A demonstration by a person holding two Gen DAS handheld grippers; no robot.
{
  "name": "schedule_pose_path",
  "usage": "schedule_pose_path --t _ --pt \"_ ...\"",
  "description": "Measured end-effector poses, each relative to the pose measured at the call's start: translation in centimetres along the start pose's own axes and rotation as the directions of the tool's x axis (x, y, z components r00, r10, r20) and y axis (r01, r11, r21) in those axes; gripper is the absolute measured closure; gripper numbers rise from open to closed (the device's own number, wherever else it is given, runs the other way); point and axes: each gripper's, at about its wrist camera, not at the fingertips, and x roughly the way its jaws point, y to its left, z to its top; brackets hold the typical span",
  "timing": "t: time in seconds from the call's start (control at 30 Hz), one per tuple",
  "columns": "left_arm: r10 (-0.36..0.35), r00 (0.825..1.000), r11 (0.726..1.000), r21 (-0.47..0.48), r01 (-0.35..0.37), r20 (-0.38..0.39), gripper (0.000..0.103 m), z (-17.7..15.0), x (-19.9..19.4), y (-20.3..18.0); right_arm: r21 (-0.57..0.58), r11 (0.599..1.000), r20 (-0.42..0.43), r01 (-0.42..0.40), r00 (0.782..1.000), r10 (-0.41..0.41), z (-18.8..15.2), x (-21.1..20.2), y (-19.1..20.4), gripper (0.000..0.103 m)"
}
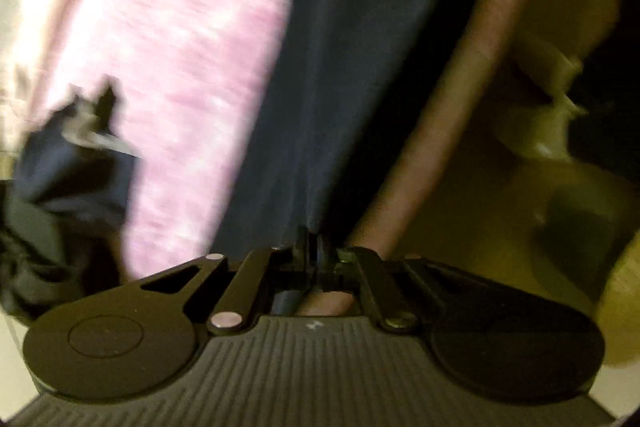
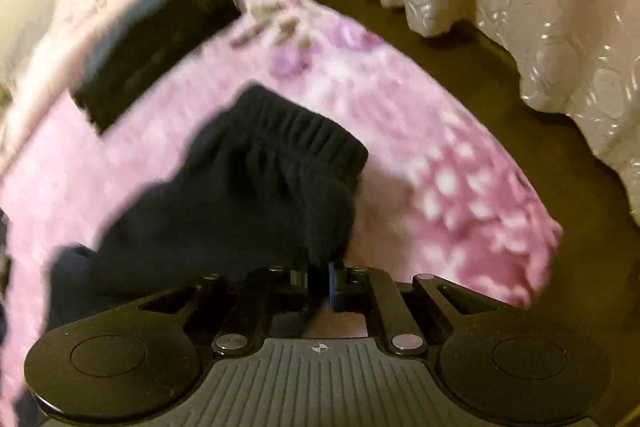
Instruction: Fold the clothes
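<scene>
Pink blanket [image 2: 440,187] under navy garment [image 2: 260,187]; both grippers [image 2: 320,277] [image 1: 314,247] pinching it.

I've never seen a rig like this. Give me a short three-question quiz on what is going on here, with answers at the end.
1. True or false: the right gripper is shut on the dark navy garment.
2. Multiple choice: what lies under the garment in the right wrist view? A) a bare wooden floor B) a pink patterned blanket C) a metal tray
3. Fill in: in the left wrist view, the left gripper pinches cloth of a dark ____ colour.

Key
1. True; the ribbed waistband bunches just ahead of the closed fingers.
2. B
3. navy; the frame is blurred, yet the cloth runs straight into the closed fingers.
</scene>
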Motion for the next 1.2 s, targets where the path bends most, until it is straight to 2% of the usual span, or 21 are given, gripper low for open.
schedule_pose_path --t 0.03,0.07,0.1,0.13,0.2,0.27,0.33,0.4,0.5,0.6,0.7,0.77,0.83,0.9,0.97,1.07,1.1,1.13,1.2 --pt "0.002 1.000 1.000 -0.021 -0.003 -0.017 0.097 0.1 0.1 -0.3 -0.025 1.000 0.010 0.018 1.000 -0.018 -0.3 -0.4 0.3 0.075" --pt "0.003 1.000 0.999 -0.050 -0.004 -0.029 0.096 0.1 0.0 -0.3 -0.049 0.998 0.021 0.050 0.999 -0.049 -0.4 -0.7 0.7 0.042" --pt "0.002 0.999 0.997 -0.082 -0.005 -0.039 0.093 0.0 -0.2 -0.2 -0.069 0.994 0.035 0.090 0.996 -0.088 -0.5 -1.1 1.1 0.031" --pt "0.001 0.999 0.994 -0.114 -0.007 -0.049 0.090 0.0 -0.4 -0.1 -0.086 0.990 0.050 0.116 0.993 -0.112 -0.6 -1.7 1.7 0.029" --pt "0.004 0.999 0.989 -0.148 -0.012 -0.054 0.083 -0.5 -1.2 0.2 -0.131 0.981 0.080 0.139 0.988 -0.130 -1.0 -3.0 3.3 0.029" --pt "0.014 0.999 0.982 -0.185 -0.024 -0.051 0.082 -1.1 -2.1 0.6 -0.194 0.972 0.116 0.134 0.987 -0.113 -0.9 -3.5 5.4 0.029" --pt "0.017 0.999 0.967 -0.251 -0.029 -0.047 0.078 -1.7 -2.9 1.7 -0.268 0.957 0.135 0.110 0.988 -0.075 -1.4 -4.0 8.0 0.028" --pt "0.020 0.999 0.948 -0.315 -0.033 -0.043 0.076 -2.1 -3.3 3.0 -0.349 0.936 0.120 0.049 0.993 -0.008 -2.4 -3.8 11.2 0.028" --pt "0.028 0.999 0.924 -0.381 -0.040 -0.036 0.074 -2.5 -2.9 5.0 -0.466 0.883 0.072 -0.057 0.992 0.102 -3.9 -3.2 16.2 0.028" --pt "0.042 0.999 0.923 -0.383 -0.047 -0.021 0.073 -3.0 -1.6 6.7 -0.573 0.805 0.016 -0.155 0.980 0.199 -5.5 -2.6 21.5 0.028" --pt "0.028 1.000 0.922 -0.386 -0.021 0.013 0.072 -3.9 0.7 8.4 -0.643 0.740 -0.021 -0.195 0.971 0.238 -7.6 -1.7 26.4 0.028" --pt "0.002 0.999 0.925 -0.380 0.017 0.048 0.069 -4.8 2.5 9.4 -0.672 0.714 -0.041 -0.198 0.972 0.231 -9.2 -1.0 29.5 0.028" --pt "-0.045 0.995 0.927 -0.368 0.074 0.087 0.059 -5.6 4.7 10.7 -0.674 0.714 -0.055 -0.189 0.977 0.206 -10.8 -0.4 32.0 0.028" --pt "-0.136 0.983 0.910 -0.377 0.172 0.120 0.059 -6.6 7.2 12.5 -0.668 0.723 -0.068 -0.177 0.982 0.178 -12.3 0.1 34.3 0.028" --pt "-0.249 0.956 0.884 -0.366 0.289 0.153 0.059 -7.7 9.1 13.7 -0.658 0.735 -0.077 -0.166 0.985 0.153 -13.6 0.5 36.3 0.028" --pt "-0.347 0.914 0.876 -0.276 0.395 0.209 0.062 -9.1 10.4 14.0 -0.631 0.763 -0.085 -0.140 0.990 0.111 -15.7 1.2 39.1 0.028" --pt "-0.360 0.903 0.877 -0.244 0.413 0.235 0.076 -9.6 10.4 14.2 -0.621 0.771 -0.089 -0.138 0.990 0.105 -16.4 1.2 40.1 0.028" --pt "-0.368 0.895 0.878 -0.223 0.424 0.253 0.097 -10.0 10.2 14.5 -0.611 0.780 -0.094 -0.136 0.991 0.099 -17.1 1.3 41.0 0.028" --pt "-0.323 0.898 0.901 -0.194 0.389 0.298 0.097 -10.8 8.5 15.5 -0.618 0.773 -0.097 -0.139 0.990 0.100 -18.3 1.1 42.8 0.028"
